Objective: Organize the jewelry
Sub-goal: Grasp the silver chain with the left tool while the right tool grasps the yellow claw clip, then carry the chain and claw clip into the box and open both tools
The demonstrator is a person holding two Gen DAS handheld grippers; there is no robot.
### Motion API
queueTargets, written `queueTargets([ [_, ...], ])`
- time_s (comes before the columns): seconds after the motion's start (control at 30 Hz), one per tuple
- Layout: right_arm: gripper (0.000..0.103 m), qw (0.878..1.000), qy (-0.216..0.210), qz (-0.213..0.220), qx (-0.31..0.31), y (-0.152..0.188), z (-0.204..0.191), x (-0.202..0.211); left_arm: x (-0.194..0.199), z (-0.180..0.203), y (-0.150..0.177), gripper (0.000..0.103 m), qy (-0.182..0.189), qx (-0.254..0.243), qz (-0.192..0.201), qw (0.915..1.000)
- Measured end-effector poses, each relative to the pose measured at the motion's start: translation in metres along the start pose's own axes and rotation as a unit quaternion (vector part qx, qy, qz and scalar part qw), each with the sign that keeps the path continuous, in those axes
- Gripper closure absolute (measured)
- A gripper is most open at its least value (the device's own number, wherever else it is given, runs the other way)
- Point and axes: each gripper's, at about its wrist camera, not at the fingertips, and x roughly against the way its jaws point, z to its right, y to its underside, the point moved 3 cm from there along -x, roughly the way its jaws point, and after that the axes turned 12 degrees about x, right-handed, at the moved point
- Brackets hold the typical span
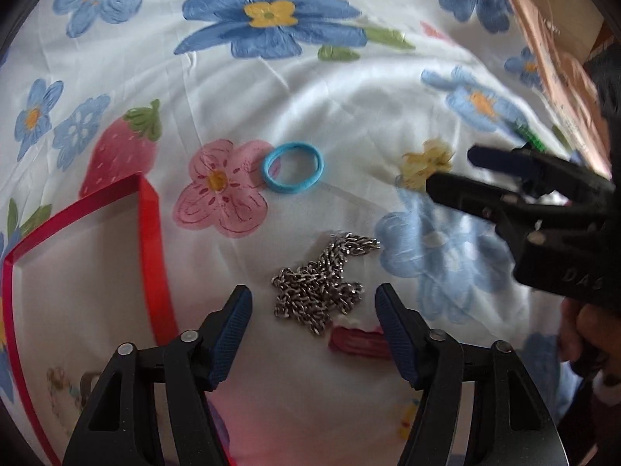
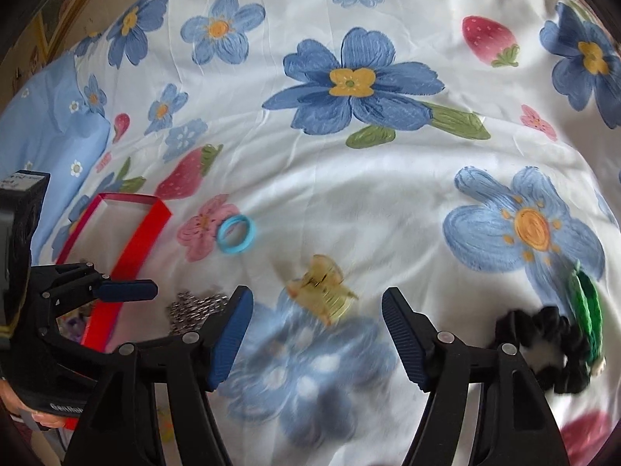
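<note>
Spreading wide over the flowered bedsheet [image 1: 310,89], the left gripper [image 1: 313,306] holds its two blue-padded fingers [image 1: 233,334] well apart, gripping nothing. A heaped silver chain necklace [image 1: 318,283] lies on the cloth between the two fingertips and just ahead of them, touching neither. Farther ahead of the fingers, slightly toward the left one, a light blue hair tie [image 1: 293,169] rests flat beside a printed pink flower. Outside the left finger stands a red-walled box [image 1: 149,229] with a pale floor; small items show in its near corner, too blurred to name.

The right gripper [image 2: 317,310] is likewise spread open and empty, its ribbed blue fingers [image 2: 403,338] far apart above a blurred blue flower print. A translucent yellow claw clip [image 2: 320,291] lies on the sheet just ahead of the gap, closer to the left finger, clear of both pads. Partly hidden behind the left fingertip is the chain necklace [image 2: 194,306], and beyond it the red box [image 2: 132,240] and the hair tie [image 2: 236,235]. Outside the right finger, a black scrunchie [image 2: 551,341] sits against a green fabric piece [image 2: 588,306]. In the left wrist view the right gripper [image 1: 450,171] reaches in from the right side, its tips near the claw clip [image 1: 425,163].
</note>
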Motion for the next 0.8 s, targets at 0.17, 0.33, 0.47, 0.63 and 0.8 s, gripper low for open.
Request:
queueTargets([
  [0.17, 0.037, 1.000, 0.000, -0.010, 0.008, -0.004, 0.001, -0.011, -0.010, 0.008, -0.002, 0.077, 0.000, -0.021, -0.002, 0.9998],
  [0.33, 0.070, 1.000, 0.012, -0.017, 0.015, -0.004, -0.001, -0.017, -0.009, 0.010, -0.003, 0.089, 0.018, -0.025, 0.001, 0.9995],
  [0.47, 0.070, 1.000, 0.010, -0.006, 0.003, -0.003, -0.002, -0.006, 0.005, 0.001, -0.001, 0.095, 0.056, -0.006, 0.018, 0.9983],
  [0.63, 0.070, 1.000, -0.004, 0.018, -0.016, 0.002, -0.009, 0.017, 0.033, -0.009, 0.007, 0.095, 0.081, 0.010, 0.044, 0.9957],
  [0.8, 0.070, 0.998, -0.022, 0.040, -0.039, 0.007, -0.017, 0.040, 0.072, -0.021, 0.017, 0.095, 0.101, 0.026, 0.077, 0.9916],
])
